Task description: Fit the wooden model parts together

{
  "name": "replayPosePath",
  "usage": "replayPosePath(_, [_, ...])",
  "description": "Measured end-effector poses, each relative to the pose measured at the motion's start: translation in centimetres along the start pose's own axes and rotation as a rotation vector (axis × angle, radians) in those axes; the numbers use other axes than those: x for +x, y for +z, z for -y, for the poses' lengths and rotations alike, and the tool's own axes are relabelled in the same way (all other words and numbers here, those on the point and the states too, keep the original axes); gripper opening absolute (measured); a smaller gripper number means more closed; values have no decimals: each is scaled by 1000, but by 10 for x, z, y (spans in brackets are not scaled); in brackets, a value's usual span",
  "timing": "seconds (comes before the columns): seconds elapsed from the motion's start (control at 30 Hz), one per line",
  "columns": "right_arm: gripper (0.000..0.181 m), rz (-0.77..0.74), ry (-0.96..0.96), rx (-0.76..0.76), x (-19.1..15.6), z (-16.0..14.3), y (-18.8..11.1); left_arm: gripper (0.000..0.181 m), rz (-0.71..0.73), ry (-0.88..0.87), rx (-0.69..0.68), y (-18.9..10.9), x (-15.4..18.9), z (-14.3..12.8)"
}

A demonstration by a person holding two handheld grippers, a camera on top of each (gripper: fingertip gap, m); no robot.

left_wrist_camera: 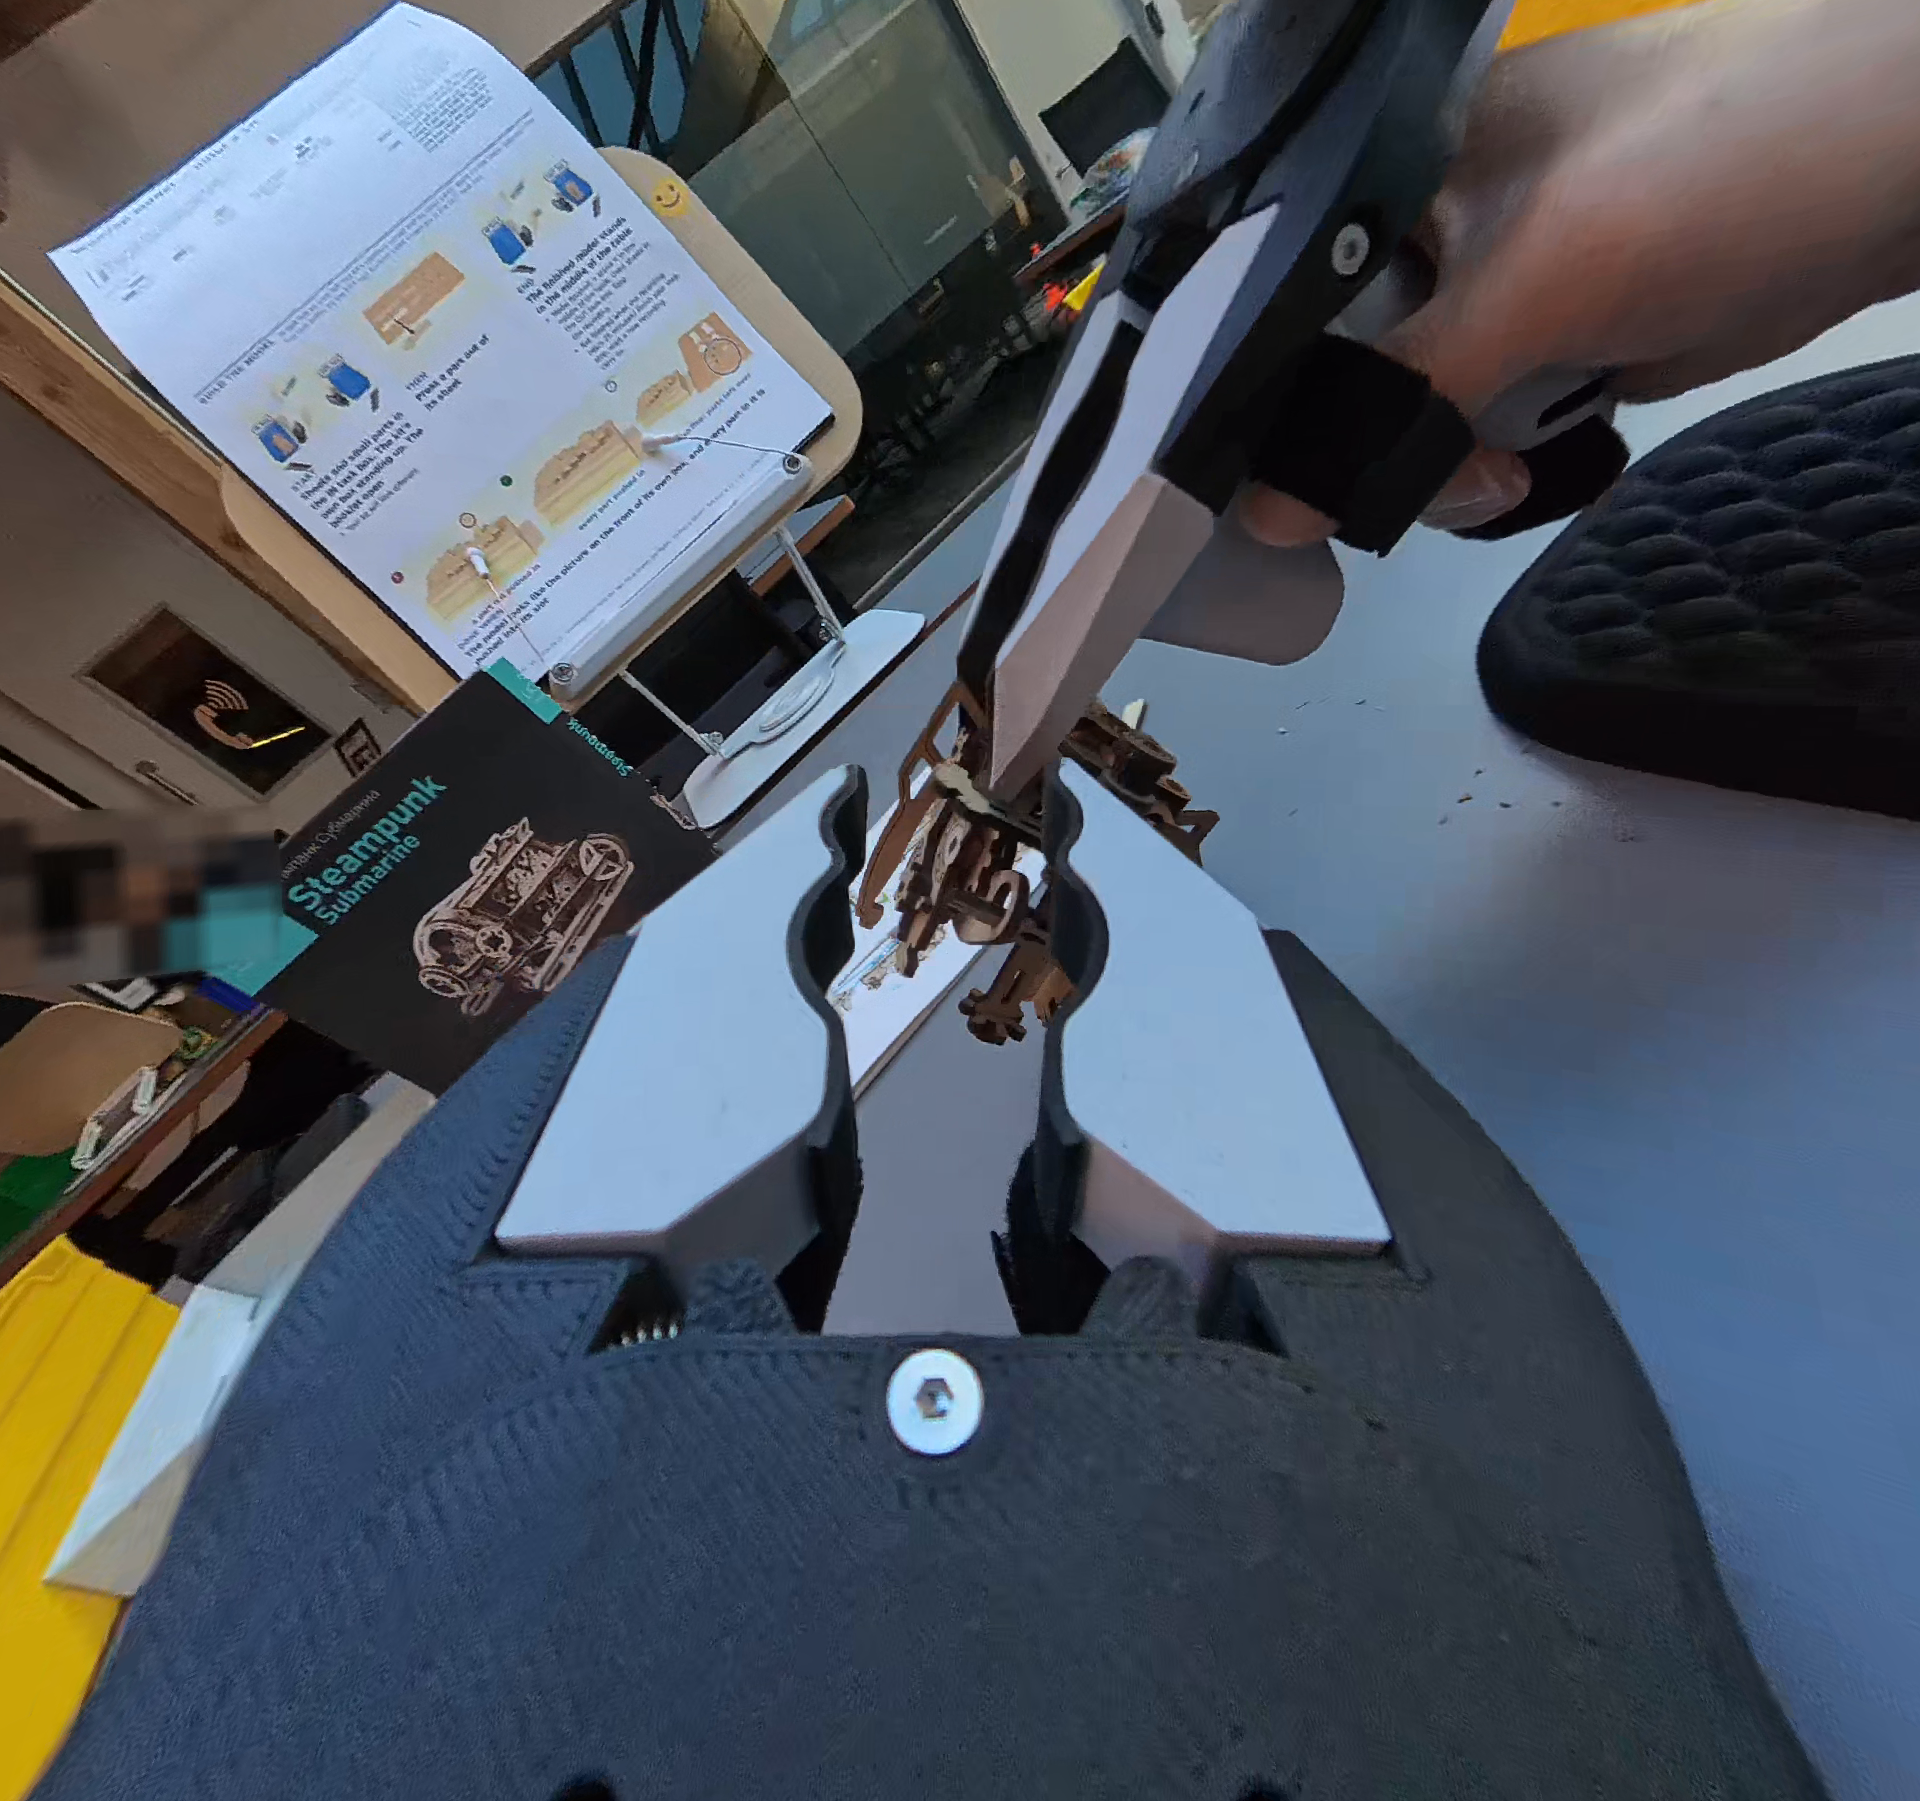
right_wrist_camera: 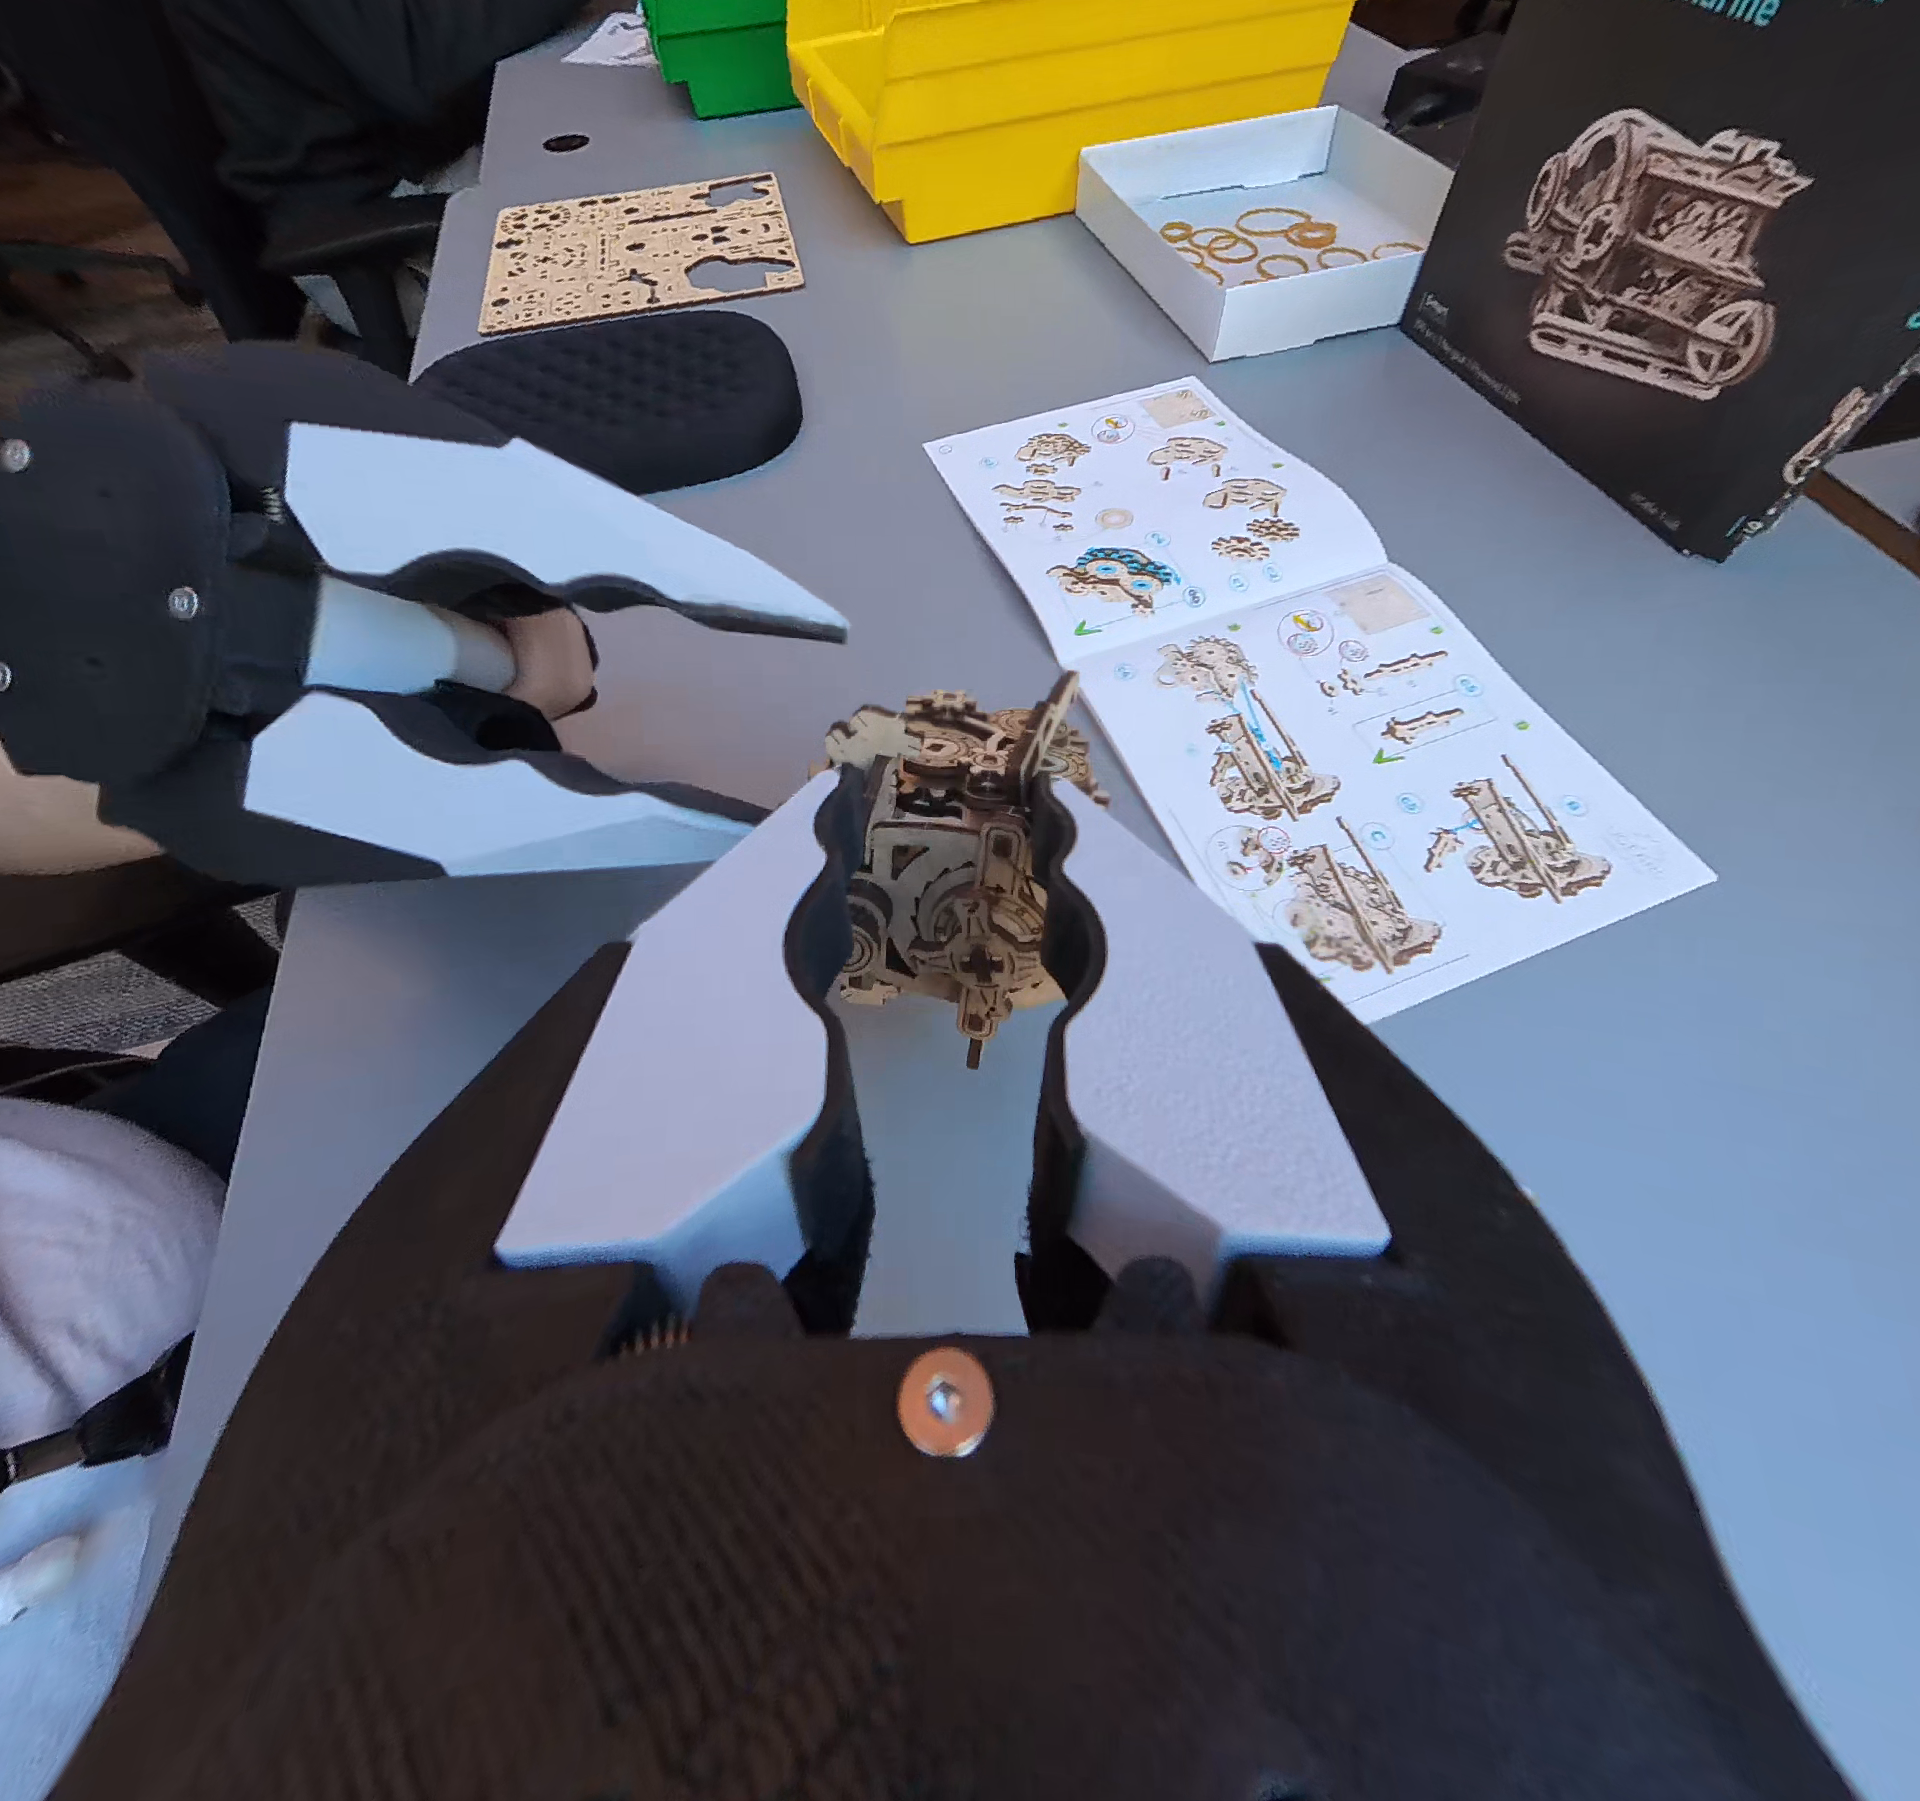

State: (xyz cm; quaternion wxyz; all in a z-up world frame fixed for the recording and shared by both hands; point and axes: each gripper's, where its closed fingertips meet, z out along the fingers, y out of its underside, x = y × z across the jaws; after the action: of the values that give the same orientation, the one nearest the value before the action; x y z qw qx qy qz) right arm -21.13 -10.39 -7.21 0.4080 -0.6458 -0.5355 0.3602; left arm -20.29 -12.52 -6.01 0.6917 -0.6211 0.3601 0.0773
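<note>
Several rubber bands (right_wrist_camera: 1262,245) in white tray (right_wrist_camera: 1288,312)

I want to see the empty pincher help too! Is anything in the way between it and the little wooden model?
Nothing visible blocks it. The left gripper is open and empty, just left of the wooden model, with only bare grey table between them. The right gripper is already shut on the model, so the left must come in from the free side.
</note>
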Motion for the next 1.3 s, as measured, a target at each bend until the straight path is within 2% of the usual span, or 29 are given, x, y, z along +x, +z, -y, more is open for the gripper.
replayPosePath(0.07, [30,35,-29,22,-7,-4,-4,32,-37,-77,36,-12,-3,3])
replayPosePath(0.13, [30,44,-85,28,-11,-8,-9,37,-121,-232,61,-22,-9,5])
replayPosePath(0.23, [30,75,-208,62,-22,-11,-17,45,-362,-595,7,-25,-13,-5])
replayPosePath(0.3, [30,88,-310,86,-31,-13,-21,48,-508,-773,47,-24,-18,-6])
replayPosePath(0.33, [30,84,-368,83,-34,-16,-23,42,-591,-805,87,-25,-18,-3])
replayPosePath(0.4, [30,77,-488,79,-42,-20,-24,39,-694,-770,107,-25,-13,-6])
replayPosePath(0.53, [31,73,-644,70,-52,-31,-24,39,-833,-587,17,-20,14,-30])
replayPosePath(0.73, [31,102,-699,63,-58,-43,-23,33,-1048,-794,36,-18,15,-23])
replayPosePath(0.83, [31,117,-690,68,-58,-44,-24,35,-1041,-700,-12,-20,19,-33])
replayPosePath(1.03, [31,152,-654,86,-59,-44,-26,53,-1018,-519,-147,-28,39,-53])
replayPosePath(1.3, [31,181,-626,94,-58,-44,-27,70,-989,-321,-216,-23,64,-60])
